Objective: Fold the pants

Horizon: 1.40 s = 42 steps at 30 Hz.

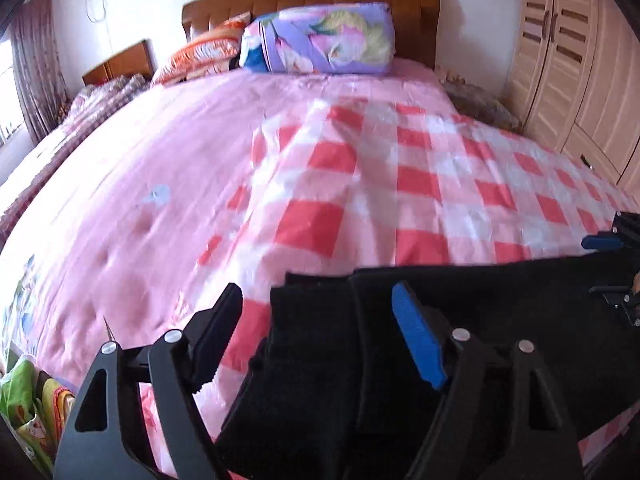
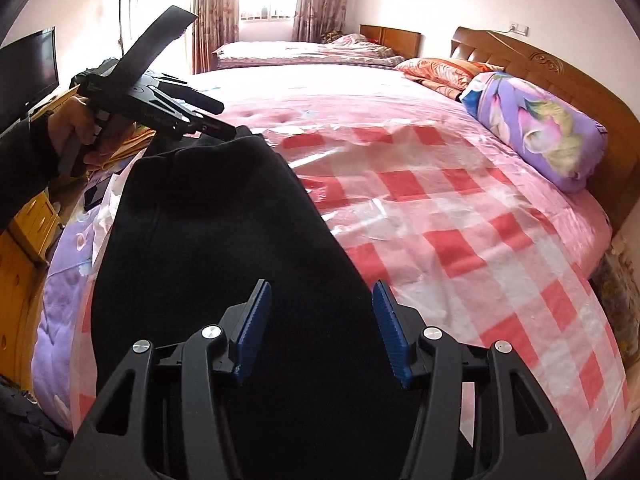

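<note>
The left gripper [image 1: 316,336] has its jaws spread wide, nothing clamped between the fingers [image 1: 420,344]. The right gripper [image 2: 322,328] is likewise parted, both blue pads [image 2: 390,332] apart. In the right wrist view, the person's left hand [image 2: 78,136] grips the other tool's handle, dark sleeve at the wrist, fingers angled downward.

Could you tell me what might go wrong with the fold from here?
1. Both the left gripper and the right gripper are open above the black fleece pants, so a close may pinch only one layer.
2. The glossy red-and-white checked plastic sheet beneath looks slippery; the pants could slide.
</note>
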Tool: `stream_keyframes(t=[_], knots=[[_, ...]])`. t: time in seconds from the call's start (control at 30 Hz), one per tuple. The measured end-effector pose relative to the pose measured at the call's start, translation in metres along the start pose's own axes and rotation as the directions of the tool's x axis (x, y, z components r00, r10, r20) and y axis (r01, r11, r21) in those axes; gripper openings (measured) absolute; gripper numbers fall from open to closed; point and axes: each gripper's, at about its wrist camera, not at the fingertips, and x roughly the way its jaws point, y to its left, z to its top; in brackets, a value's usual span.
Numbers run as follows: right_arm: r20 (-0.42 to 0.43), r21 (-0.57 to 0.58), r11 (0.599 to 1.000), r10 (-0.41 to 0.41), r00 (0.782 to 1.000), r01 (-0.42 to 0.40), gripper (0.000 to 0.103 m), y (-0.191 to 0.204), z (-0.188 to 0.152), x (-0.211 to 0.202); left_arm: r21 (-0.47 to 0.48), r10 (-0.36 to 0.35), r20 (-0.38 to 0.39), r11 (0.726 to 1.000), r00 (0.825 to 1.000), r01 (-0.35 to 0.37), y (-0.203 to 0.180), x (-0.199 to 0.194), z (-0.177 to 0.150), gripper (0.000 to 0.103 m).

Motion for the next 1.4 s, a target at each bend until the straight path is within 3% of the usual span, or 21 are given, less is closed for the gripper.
stream_keyframes(t=[0.1,0.17,0.23,0.33,0.4,0.43,0.47,0.53,0.57,0.6,0.67,0.73,0.83,0.9,0.97,1.0,1.1,1.2,1.23,1.33,1.4], knots=[[-0.042,-0.032,0.999,0.018,0.999,-0.020,0.052,0.018,0.006,0.023,0.010,0.015,-0.037,1.000,0.999,-0.014,-0.005,0.012,-0.019,0.077],[-0.111,-0.017,1.000,-0.010,0.994,0.008,0.053,0.018,0.001,0.044,0.009,0.067,-0.049,0.998,0.997,-0.066,-0.008,0.027,-0.023,0.079],[-0.094,0.030,1.000,0.011,0.995,-0.008,0.052,0.010,0.001,0.042,0.046,0.127,-0.049,0.991,0.991,-0.125,-0.017,0.043,-0.026,0.084],[-0.084,0.135,0.990,-0.034,0.996,0.045,0.053,0.000,0.002,0.018,0.040,0.196,-0.013,0.980,0.981,-0.195,-0.022,0.049,-0.019,0.091],[-0.043,0.174,0.985,0.009,0.999,-0.001,0.060,-0.002,-0.005,-0.007,0.019,0.218,0.002,0.976,0.976,-0.218,-0.022,0.042,-0.014,0.090],[-0.033,0.182,0.983,0.002,0.999,0.004,0.071,-0.001,-0.014,-0.025,0.007,0.249,0.030,0.968,0.968,-0.249,-0.025,0.030,-0.015,0.090],[-0.034,0.181,0.983,-0.029,0.999,0.035,0.074,-0.001,-0.023,-0.038,-0.008,0.315,0.079,0.949,0.946,-0.315,-0.031,0.012,-0.016,0.090],[-0.048,0.171,0.977,-0.121,0.991,0.128,0.076,-0.003,-0.047,-0.066,-0.017,0.390,0.177,0.919,0.904,-0.393,-0.050,-0.020,-0.023,0.091],[-0.060,0.175,0.971,-0.155,0.986,0.164,0.076,-0.008,-0.060,-0.078,-0.011,0.387,0.216,0.919,0.896,-0.394,-0.062,-0.035,-0.027,0.095],[-0.070,0.190,0.962,-0.185,0.980,0.195,0.076,-0.015,-0.074,-0.090,0.014,0.353,0.263,0.929,0.898,-0.369,-0.081,-0.051,-0.036,0.102],[-0.092,0.265,0.935,-0.220,0.971,0.237,0.076,-0.040,-0.103,-0.111,0.085,0.296,0.279,0.940,0.914,-0.331,-0.110,-0.060,-0.049,0.102],[-0.140,0.355,0.890,-0.252,0.958,0.286,0.084,-0.073,-0.131,-0.122,0.167,0.248,0.234,0.942,0.940,-0.290,-0.137,-0.051,-0.062,0.102],[-0.236,0.476,0.811,-0.256,0.937,0.342,0.083,-0.123,-0.166,-0.112,0.225,0.232,0.112,0.941,0.966,-0.252,-0.153,-0.017,-0.075,0.102],[-0.189,0.529,0.800,-0.215,0.958,0.284,0.082,-0.135,-0.173,-0.114,0.176,0.202,0.073,0.961,0.977,-0.212,-0.145,-0.004,-0.076,0.102],[-0.177,0.557,0.780,-0.223,0.959,0.284,0.083,-0.127,-0.168,-0.135,0.002,0.098,0.011,0.995,0.995,-0.098,-0.120,0.000,-0.072,0.102],[-0.155,0.550,0.782,-0.248,0.956,0.292,0.085,-0.119,-0.167,-0.151,-0.080,0.071,0.001,0.994,0.997,-0.071,-0.110,-0.004,-0.070,0.102],[-0.080,0.518,0.790,-0.337,0.938,0.327,0.088,-0.081,-0.182,-0.210,-0.133,0.117,0.047,0.985,0.992,-0.110,-0.113,-0.037,-0.076,0.101],[-0.108,0.578,0.702,-0.441,0.891,0.417,0.088,-0.054,-0.237,-0.273,-0.097,0.063,0.153,0.994,0.986,-0.048,-0.155,-0.085,-0.084,0.101],[-0.115,0.599,0.678,-0.452,0.884,0.425,0.088,-0.051,-0.250,-0.283,-0.079,0.028,0.183,0.997,0.983,-0.014,-0.174,-0.100,-0.090,0.101],[-0.182,0.656,0.581,-0.497,0.848,0.481,0.088,-0.041,-0.305,-0.320,0.003,-0.109,0.217,0.994,0.970,0.111,-0.234,-0.119,-0.106,0.101],[-0.213,0.673,0.543,-0.508,0.835,0.502,0.088,-0.032,-0.332,-0.335,0.106,-0.169,0.208,0.983,0.963,0.150,-0.281,-0.122,-0.118,0.101]])
